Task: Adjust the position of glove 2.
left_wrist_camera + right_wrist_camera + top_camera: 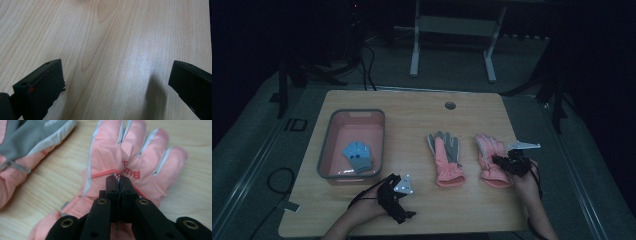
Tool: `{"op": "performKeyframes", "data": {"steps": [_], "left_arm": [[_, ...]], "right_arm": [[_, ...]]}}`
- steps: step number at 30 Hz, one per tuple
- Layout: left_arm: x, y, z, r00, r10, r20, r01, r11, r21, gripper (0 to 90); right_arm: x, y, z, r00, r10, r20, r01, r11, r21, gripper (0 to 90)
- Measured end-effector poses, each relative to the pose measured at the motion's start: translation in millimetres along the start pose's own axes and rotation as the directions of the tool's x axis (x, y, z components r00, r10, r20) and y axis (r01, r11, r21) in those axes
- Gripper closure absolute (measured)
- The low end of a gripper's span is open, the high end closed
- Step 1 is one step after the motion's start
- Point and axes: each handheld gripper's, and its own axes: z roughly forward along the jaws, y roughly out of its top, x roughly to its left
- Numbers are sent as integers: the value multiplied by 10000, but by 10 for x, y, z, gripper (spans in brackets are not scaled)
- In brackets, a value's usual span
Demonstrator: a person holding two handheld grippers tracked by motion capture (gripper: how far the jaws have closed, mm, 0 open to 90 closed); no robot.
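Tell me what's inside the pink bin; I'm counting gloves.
One small blue glove lies on the floor of the pink bin. Whether anything lies under it is hidden.

Under my black right claw (119, 180) lies a salmon-pink glove (130, 157) with white seams and red lettering. Left of it, another pink glove (445, 157) shows a grey palm. By my left claw (398, 192), a grey-rimmed pink bin (326, 150) holds a pale blue glove (358, 155).
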Motion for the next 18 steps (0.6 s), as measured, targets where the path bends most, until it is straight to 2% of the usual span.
{"op": "performKeyframes", "data": {"steps": [1,3,5,6,8,13,15,16,18], "left_arm": [[0,0,0,10000,0,0,0,10000,0,2],[-4,3,-2,10000,16,-1,-16,10000,24,2],[-2,2,-2,10000,19,-3,-19,10000,18,2],[-2,1,-3,10000,10,-5,-10,10000,-6,2],[0,-1,-5,10000,-27,15,27,10000,-93,2],[-1,1,-3,10000,43,3,-43,10000,-11,2],[-5,3,-3,10000,67,-14,-67,10000,12,2],[-6,4,-2,10000,80,-6,-80,10000,1,2],[-6,5,-4,9999,102,1,-102,9999,15,2]], "right_arm": [[0,0,0,10000,0,0,0,10000,0,883],[103,89,-102,9984,41,558,-35,9999,-99,886],[203,202,-220,9976,171,672,-145,9992,-385,887],[203,202,-220,9976,171,672,-145,9992,-385,887],[291,302,-313,9968,66,793,-20,9983,-579,887],[542,548,-509,9969,-79,782,158,9948,-1005,887],[655,628,-549,9972,-203,723,282,9935,-1101,887],[754,693,-568,9976,-250,648,327,9920,-1216,887],[800,722,-565,9979,-264,586,334,9919,-1225,887]]}}
